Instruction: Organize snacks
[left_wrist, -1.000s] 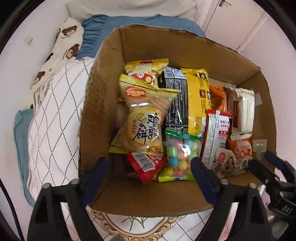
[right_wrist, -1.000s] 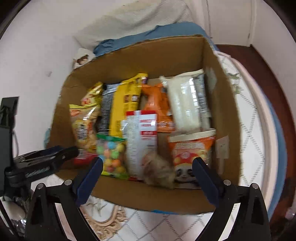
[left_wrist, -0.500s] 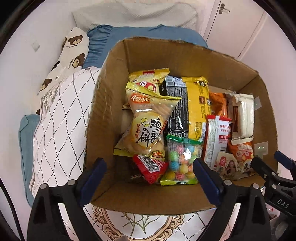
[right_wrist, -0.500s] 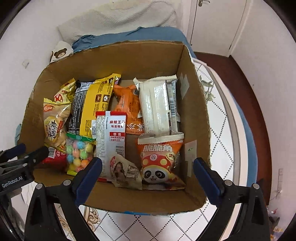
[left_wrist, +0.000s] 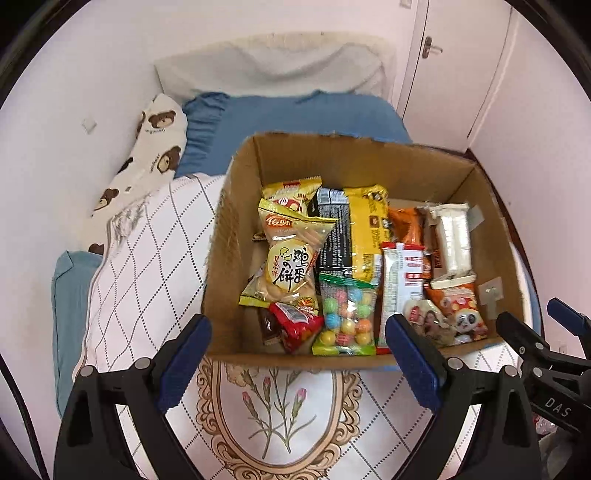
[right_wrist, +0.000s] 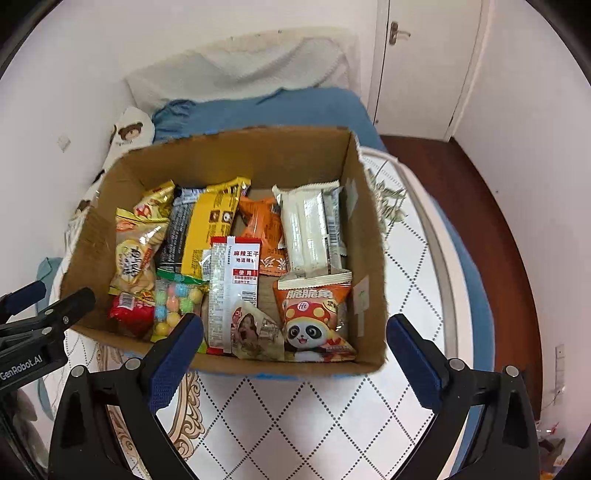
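We record a cardboard box (left_wrist: 236, 236) sitting on a bed, on a white quilt (left_wrist: 155, 258) with a diamond pattern, the box open at the top and packed with snacks. Both grippers hang above its near edge, apart from it.

Left gripper (left_wrist: 297, 363) — jaws spread wide, nothing between the blue pads (left_wrist: 184, 354). Right gripper (right_wrist: 293, 356) — likewise wide open and holding nothing; its tips also show at the right edge of the left wrist view.

Contents, left to right as we see them:
- yellow biscuit bag (left_wrist: 291, 258) leaning against a second yellow bag behind it, at the left side of the box
- small red packet (left_wrist: 295, 325) at the near left, just below the biscuit bag
- clear bag of coloured candy balls (left_wrist: 347, 314), beside the red packet
- black-and-yellow pack (left_wrist: 351, 229) behind the candy
- long red-and-white pack (right_wrist: 236, 273) in the middle
- orange packet (right_wrist: 264, 229) towards the back
- white wrapped pack (right_wrist: 312, 229) along the right wall
- orange panda bag (right_wrist: 314, 317) at the near right corner

Behind the box lie a blue pillow (left_wrist: 295, 118) and a bear-print pillow (left_wrist: 155, 147); a white door (right_wrist: 424, 66) stands at the far right.
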